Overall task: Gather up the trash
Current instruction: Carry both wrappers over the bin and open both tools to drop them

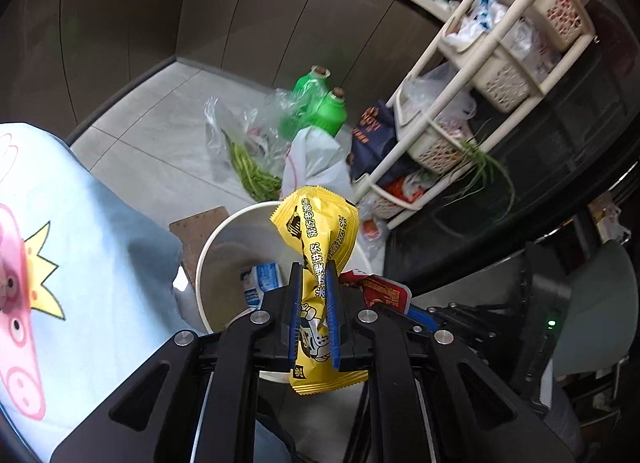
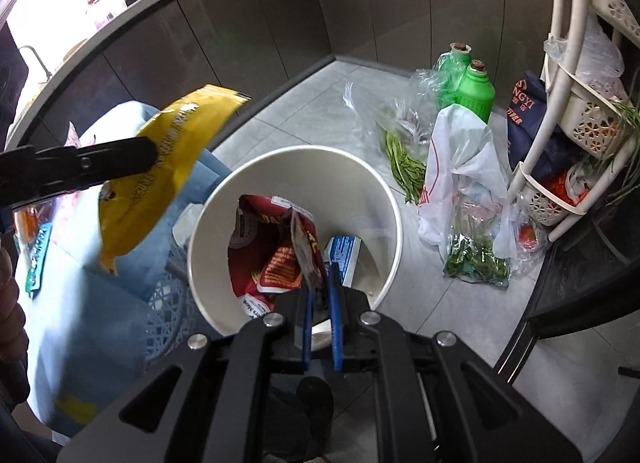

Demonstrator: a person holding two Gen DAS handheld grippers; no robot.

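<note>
Left tongs (image 1: 314, 269) pinched the yellow snack wrapper (image 1: 316, 223) mid-body; right tongs (image 2: 320, 275) pinched the red wrapper (image 2: 276, 247) over the white bin (image 2: 394, 199). Both looked light, crinkly, slippery film.

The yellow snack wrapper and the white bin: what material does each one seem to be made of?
Yellow snack wrapper: thin plastic film, probably; glossy, crinkled, with serrated sealed ends, twisted where the left claw pinches it.
White bin: smooth, matte, thin-walled; plastic is likely, but coated paperboard cannot be excluded.

Left gripper (image 1: 314, 269) and right gripper (image 2: 320, 275), both clamped.
</note>
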